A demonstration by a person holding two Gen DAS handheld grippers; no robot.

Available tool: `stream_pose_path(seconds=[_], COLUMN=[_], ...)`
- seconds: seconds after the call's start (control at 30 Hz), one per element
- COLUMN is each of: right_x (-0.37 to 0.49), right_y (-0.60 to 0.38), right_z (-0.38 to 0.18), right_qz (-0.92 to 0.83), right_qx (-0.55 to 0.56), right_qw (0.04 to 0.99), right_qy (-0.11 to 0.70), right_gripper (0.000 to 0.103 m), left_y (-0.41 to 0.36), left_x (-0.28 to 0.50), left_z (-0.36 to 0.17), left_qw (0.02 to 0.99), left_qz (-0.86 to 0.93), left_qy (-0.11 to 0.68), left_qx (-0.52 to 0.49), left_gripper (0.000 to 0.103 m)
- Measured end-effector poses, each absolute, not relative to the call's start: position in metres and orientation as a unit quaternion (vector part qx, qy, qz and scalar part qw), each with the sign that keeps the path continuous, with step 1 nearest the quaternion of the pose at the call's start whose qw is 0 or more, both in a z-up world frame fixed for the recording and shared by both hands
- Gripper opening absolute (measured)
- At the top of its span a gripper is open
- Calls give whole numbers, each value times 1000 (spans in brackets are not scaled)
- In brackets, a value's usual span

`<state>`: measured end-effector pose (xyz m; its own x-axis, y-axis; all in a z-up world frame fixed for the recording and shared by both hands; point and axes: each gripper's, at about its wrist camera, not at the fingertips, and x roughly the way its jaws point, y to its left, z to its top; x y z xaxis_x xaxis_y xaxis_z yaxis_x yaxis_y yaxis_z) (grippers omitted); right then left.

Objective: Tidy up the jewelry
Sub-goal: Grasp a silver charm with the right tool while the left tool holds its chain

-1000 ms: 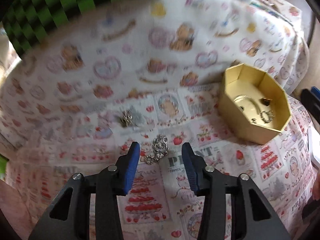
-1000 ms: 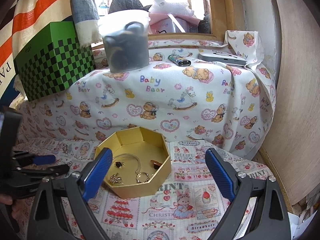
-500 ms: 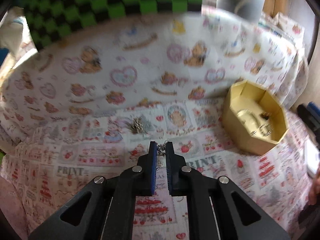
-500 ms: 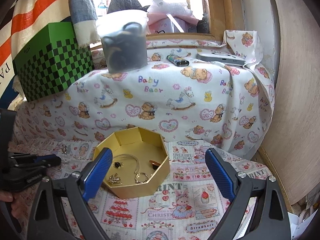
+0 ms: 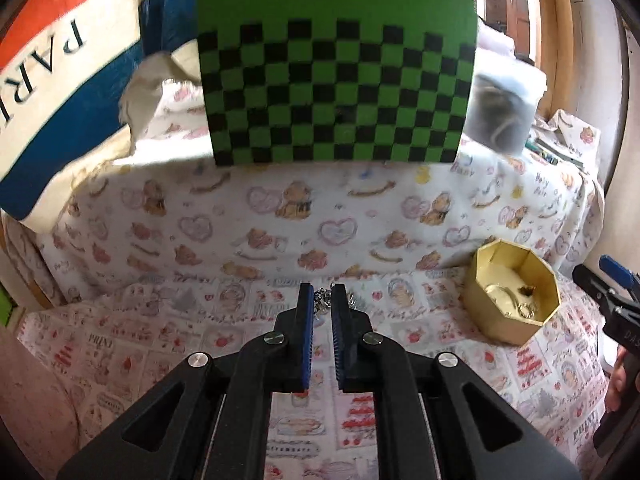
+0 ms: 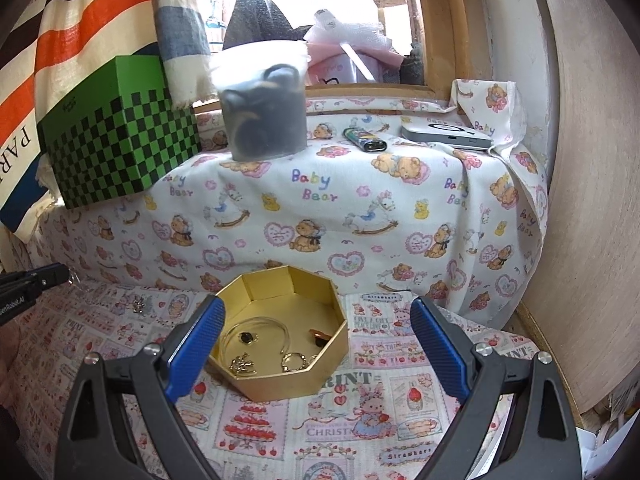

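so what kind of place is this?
Probably a home, a cloth-draped ledge under a window: teddy-bear print cotton cloth, gold octagonal cardboard box of jewelry, green-and-black checkered box, lighter by the wooden window frame.

One gold box (image 6: pixel 280 376) – two grippers

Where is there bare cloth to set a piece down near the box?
Free: the printed cloth in front of the gold octagonal box, and the strip to its right up to the wooden panel. Left of the box only a small loose piece lies. Crowded: the shelf above, with the checkered box, tub, lighter and flat device.
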<state>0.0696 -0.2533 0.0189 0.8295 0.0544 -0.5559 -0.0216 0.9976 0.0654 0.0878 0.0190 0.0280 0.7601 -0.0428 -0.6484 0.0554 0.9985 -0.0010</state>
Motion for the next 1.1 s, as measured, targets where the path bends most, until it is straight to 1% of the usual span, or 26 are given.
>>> stream_pose_path(seconds=[0.13, 0.3, 0.47, 0.6, 0.73, 0.93, 0.97, 1.0, 1.1], right_x=[62, 58, 72, 87, 113, 153, 159, 164, 178], right_y=[-243, -221, -188, -145, -102, -64, -60, -57, -45], right_z=[23, 30, 35, 32, 18, -7, -10, -14, -28], right_qz=[30, 47, 104, 166, 163, 147, 144, 143, 147], right_qx=[20, 2, 21, 9, -14, -25, -26, -27, -32], right_qw=[959, 960, 943, 918, 903, 895, 893, 890, 877], right_qy=[281, 275, 316, 361, 398, 420, 425, 432, 456], right_gripper=[93, 93, 93, 93, 93, 92, 88, 78, 64], left_y=[32, 55, 77, 89, 100, 107, 108, 109, 108], left_x=[83, 86, 92, 95, 97, 96, 97, 97, 98], left_z=[22, 19, 14, 11, 7, 10, 11, 10, 9], left_qw=[939, 938, 935, 931, 927, 930, 930, 929, 929], left_qz=[-8, 7, 26, 32, 36, 54, 54, 55, 62], left_qy=[344, 346, 353, 360, 367, 358, 359, 359, 361], left_qx=[8, -24, -40, -51, -66, -63, -66, -67, -58], left_gripper=[8, 8, 8, 8, 8, 8, 8, 8, 8])
